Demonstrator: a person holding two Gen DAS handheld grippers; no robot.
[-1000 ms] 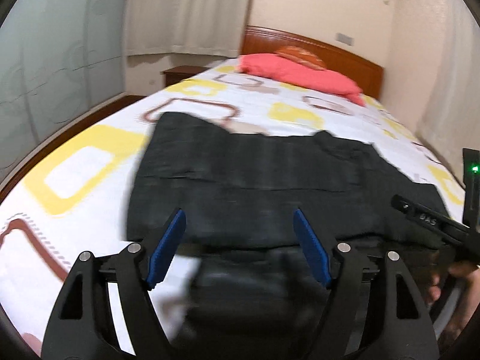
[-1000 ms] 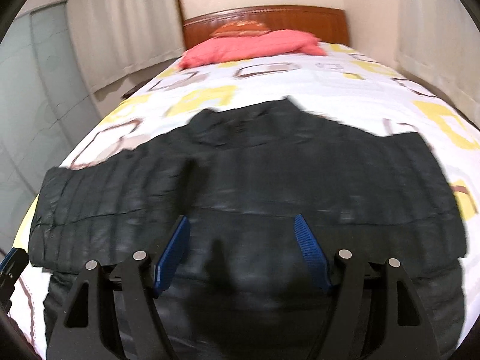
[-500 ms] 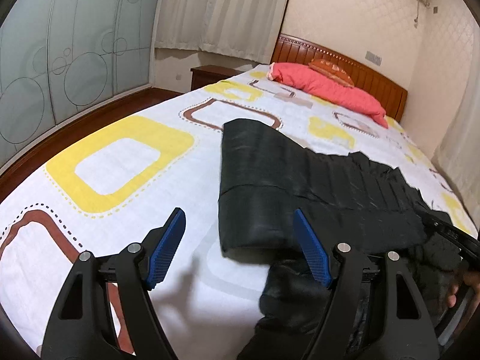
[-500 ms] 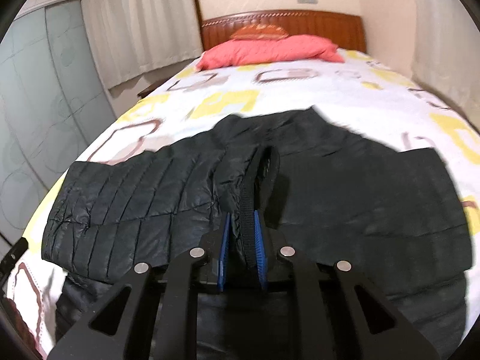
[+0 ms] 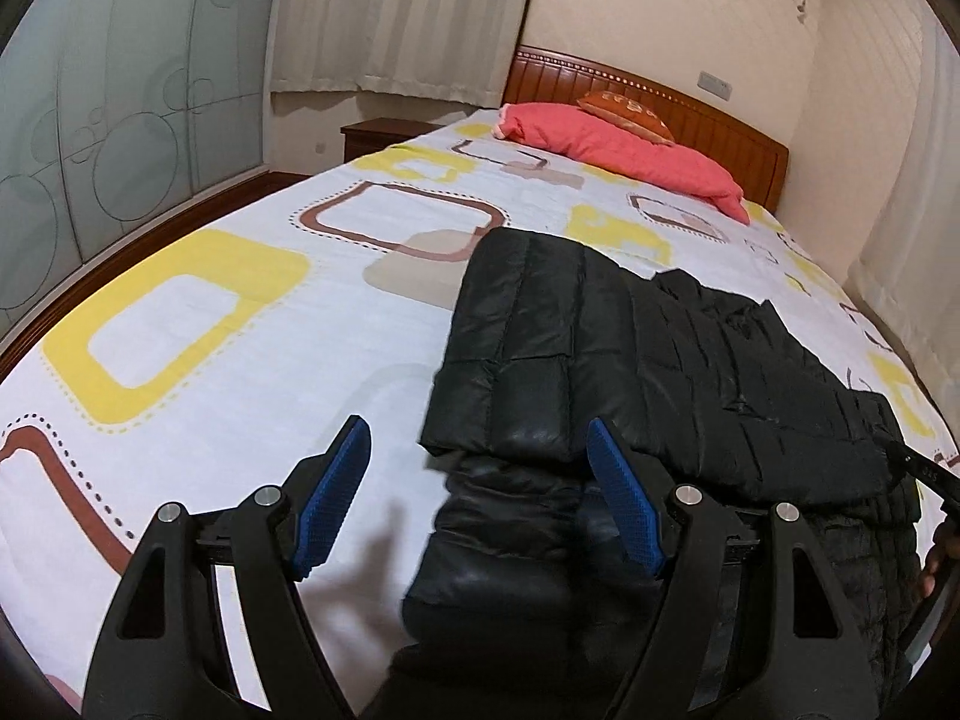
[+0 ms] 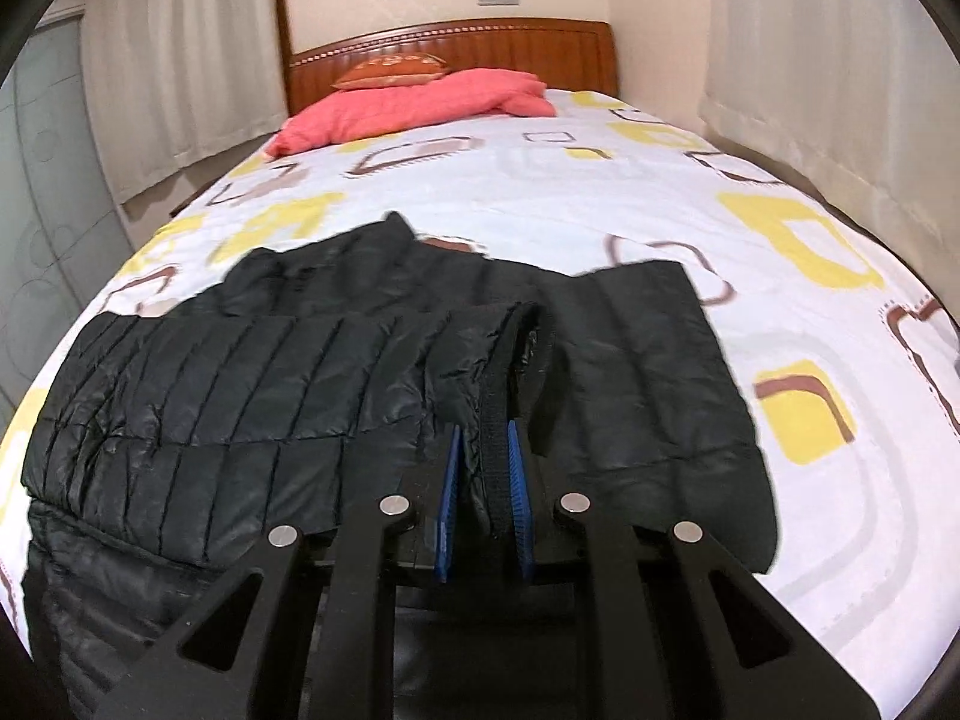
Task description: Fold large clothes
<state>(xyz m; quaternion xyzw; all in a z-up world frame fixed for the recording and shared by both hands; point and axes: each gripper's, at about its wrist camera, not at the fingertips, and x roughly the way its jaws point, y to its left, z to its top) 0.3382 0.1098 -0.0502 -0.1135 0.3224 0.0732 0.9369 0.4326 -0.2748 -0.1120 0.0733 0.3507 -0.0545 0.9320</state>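
My right gripper [image 6: 485, 468] pinched a raised fold of the black puffer jacket [image 6: 252, 384] between its blue pads, which were nearly pressed together. My left gripper [image 5: 480, 480] hung with fingers spread, holding nothing (the jacket's left edge lay between them). The jacket lay at the bed's [image 5: 198, 300] foot end, one sleeve folded across it.

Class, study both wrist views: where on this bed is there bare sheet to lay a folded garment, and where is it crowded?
Bare sheet lies left of the black jacket, out to the bed's edge. Another free band runs between the jacket collar and the red pillow. It is crowded at the near edge, where the right hand-held gripper pinches the cuff and the open left hand-held gripper hovers.
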